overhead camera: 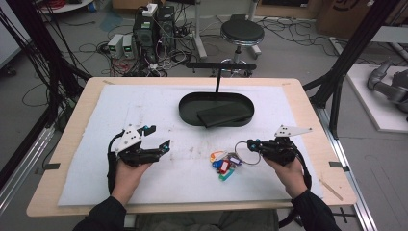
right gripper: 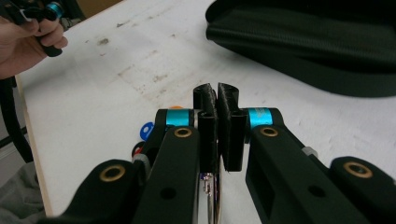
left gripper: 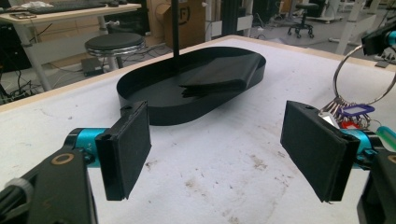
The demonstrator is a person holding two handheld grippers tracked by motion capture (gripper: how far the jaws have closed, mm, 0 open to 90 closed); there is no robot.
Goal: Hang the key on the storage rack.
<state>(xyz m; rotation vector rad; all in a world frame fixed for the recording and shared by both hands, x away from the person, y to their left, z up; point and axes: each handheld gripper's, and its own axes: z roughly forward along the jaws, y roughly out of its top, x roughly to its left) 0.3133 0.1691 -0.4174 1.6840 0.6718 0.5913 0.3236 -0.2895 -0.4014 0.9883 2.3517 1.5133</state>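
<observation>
A folded black cloth [overhead camera: 223, 115] lies in the tray [overhead camera: 188, 108]. Nearer you than the tray, your right gripper [overhead camera: 251, 144] clamps its fingers on the key ring [overhead camera: 245, 153]; your left gripper [overhead camera: 159, 139] hovers, fingers apart.

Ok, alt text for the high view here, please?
A person's right gripper is shut on a metal key ring whose coloured tags lie on a white mat. The left gripper rests open at the left. A black oval tray with an upright post sits behind them.

Dim, even overhead light, soft shadows, slightly blurred close foreground, no glare
</observation>
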